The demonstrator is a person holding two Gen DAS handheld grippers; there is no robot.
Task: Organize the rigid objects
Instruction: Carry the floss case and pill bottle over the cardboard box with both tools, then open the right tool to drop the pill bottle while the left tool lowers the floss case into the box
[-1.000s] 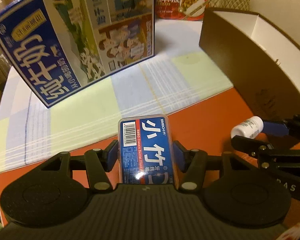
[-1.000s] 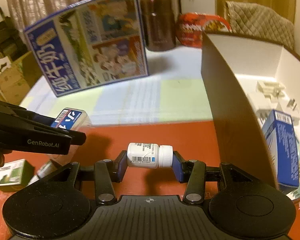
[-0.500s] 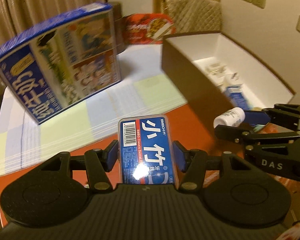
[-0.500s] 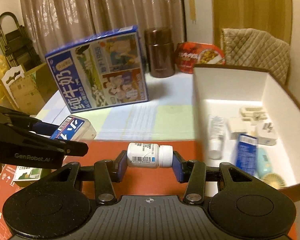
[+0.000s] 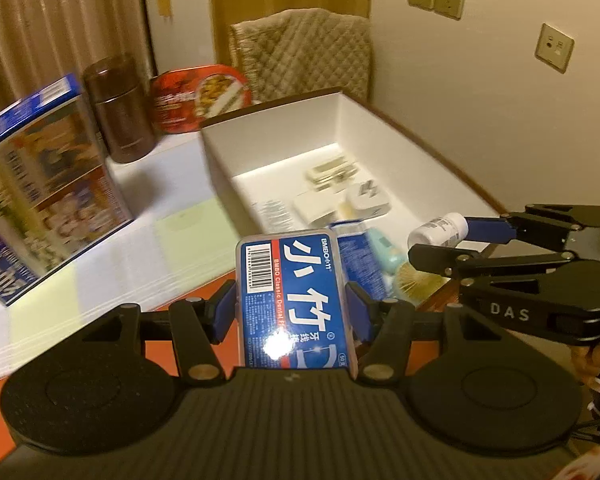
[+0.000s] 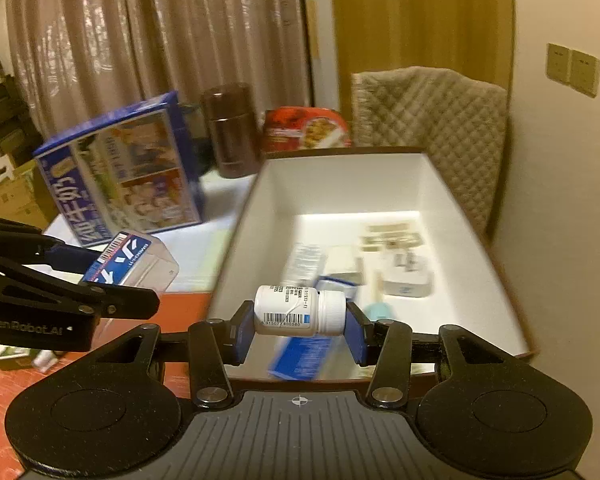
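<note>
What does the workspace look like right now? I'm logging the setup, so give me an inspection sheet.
Surface: table with pale checked cloth, red mat in front.
Job's things: floss box in left gripper; pill bottle in right gripper; white bin partly filled.
Clutter: milk carton, brown flask, red food tub.
Grippers: both jaws clamped on their items.
Cables: nothing seen.
Surroundings: curtains, quilted chair, wall sockets.

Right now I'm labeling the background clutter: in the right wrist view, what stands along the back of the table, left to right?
Blue milk carton → brown canister → red food tub → quilted chair back.
</note>
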